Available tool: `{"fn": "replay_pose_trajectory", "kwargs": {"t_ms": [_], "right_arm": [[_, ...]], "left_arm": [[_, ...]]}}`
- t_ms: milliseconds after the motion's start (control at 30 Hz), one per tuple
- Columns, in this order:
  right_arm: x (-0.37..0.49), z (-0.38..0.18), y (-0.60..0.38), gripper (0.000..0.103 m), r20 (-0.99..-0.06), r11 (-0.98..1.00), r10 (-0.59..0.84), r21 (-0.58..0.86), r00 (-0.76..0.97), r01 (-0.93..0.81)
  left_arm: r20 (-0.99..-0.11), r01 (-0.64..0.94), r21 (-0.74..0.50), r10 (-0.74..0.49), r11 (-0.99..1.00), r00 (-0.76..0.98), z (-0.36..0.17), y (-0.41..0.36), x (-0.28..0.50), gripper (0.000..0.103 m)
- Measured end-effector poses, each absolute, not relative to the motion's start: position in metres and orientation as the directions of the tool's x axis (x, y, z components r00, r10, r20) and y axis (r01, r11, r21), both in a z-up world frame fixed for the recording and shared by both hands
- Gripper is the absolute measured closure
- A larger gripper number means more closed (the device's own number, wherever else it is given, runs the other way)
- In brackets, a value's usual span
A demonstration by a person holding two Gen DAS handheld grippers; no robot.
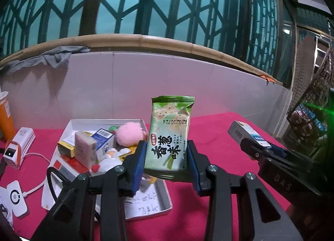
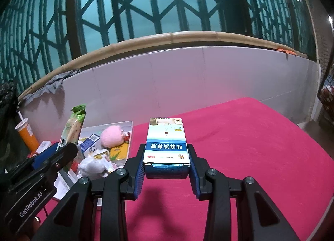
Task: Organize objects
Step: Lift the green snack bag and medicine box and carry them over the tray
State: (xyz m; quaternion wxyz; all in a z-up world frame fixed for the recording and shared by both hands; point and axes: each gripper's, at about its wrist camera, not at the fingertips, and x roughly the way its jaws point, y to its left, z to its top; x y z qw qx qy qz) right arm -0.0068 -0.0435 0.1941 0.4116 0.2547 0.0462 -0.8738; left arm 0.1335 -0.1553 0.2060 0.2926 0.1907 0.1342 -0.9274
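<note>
My left gripper (image 1: 166, 157) is shut on a green cracker packet (image 1: 170, 134) and holds it upright above the right edge of a white box (image 1: 165, 195). The packet also shows in the right wrist view (image 2: 74, 125). The white box holds a pink pompom (image 1: 128, 133), a pink carton (image 1: 85, 152), a blue barcode box (image 1: 103, 136) and a white plush toy (image 1: 108, 162). My right gripper (image 2: 167, 161) is shut on a blue-and-white medicine box (image 2: 167, 147) above the red tablecloth (image 2: 250, 157), to the right of the white box.
An orange cup with a straw (image 2: 27, 134), a power bank (image 1: 24, 138) and white chargers with cables (image 1: 14, 197) lie at the left. A white wall panel (image 1: 125, 82) backs the table. A wire rack (image 1: 313, 116) stands at the right.
</note>
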Motion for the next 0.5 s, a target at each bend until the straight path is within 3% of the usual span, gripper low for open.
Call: {"fn": "replay_pose_trajectory", "kwargs": {"t_ms": [500], "right_arm": [[0.033, 0.183, -0.11, 0.063, -0.519, -0.56, -0.725, 0.062, -0.453, 0.826]], "left_arm": [[-0.454, 0.729, -0.207, -0.596, -0.653, -0.663, 0.195, -0.232, 0.206, 0.066]]}}
